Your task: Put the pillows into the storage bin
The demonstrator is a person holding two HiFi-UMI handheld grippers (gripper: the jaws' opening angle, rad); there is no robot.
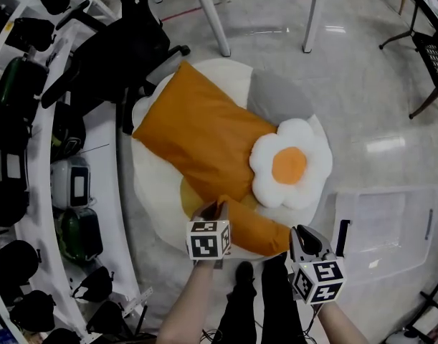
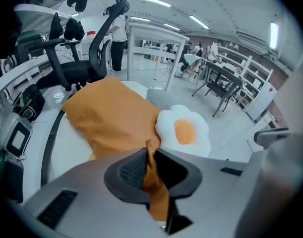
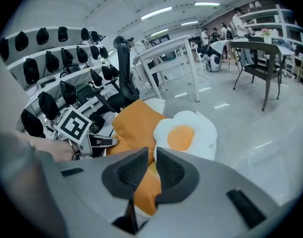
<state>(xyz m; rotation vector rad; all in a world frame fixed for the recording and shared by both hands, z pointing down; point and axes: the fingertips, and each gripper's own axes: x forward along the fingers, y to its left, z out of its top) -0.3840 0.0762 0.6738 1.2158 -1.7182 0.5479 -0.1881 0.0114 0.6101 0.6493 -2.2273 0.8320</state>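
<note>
An orange pillow [image 1: 197, 131] lies slantwise across a white round cushion [image 1: 150, 185] on the floor. A fried-egg pillow [image 1: 290, 165] sits to its right, and a grey pillow [image 1: 279, 95] lies behind that one. My left gripper [image 1: 213, 210] is shut on a fold of the orange pillow [image 2: 111, 115] near its front edge, with fabric pinched between the pads. My right gripper [image 1: 294, 233] is shut on the same pillow's near corner [image 3: 144, 185]. The clear storage bin [image 1: 380, 228] stands on the floor to the right.
A black office chair [image 1: 125, 49] stands behind the cushion on the left. Curved white shelves [image 1: 39, 192] with black gear run down the left side. White table legs [image 1: 211, 16] stand beyond the pillows. The person's legs [image 1: 247, 299] are between the grippers.
</note>
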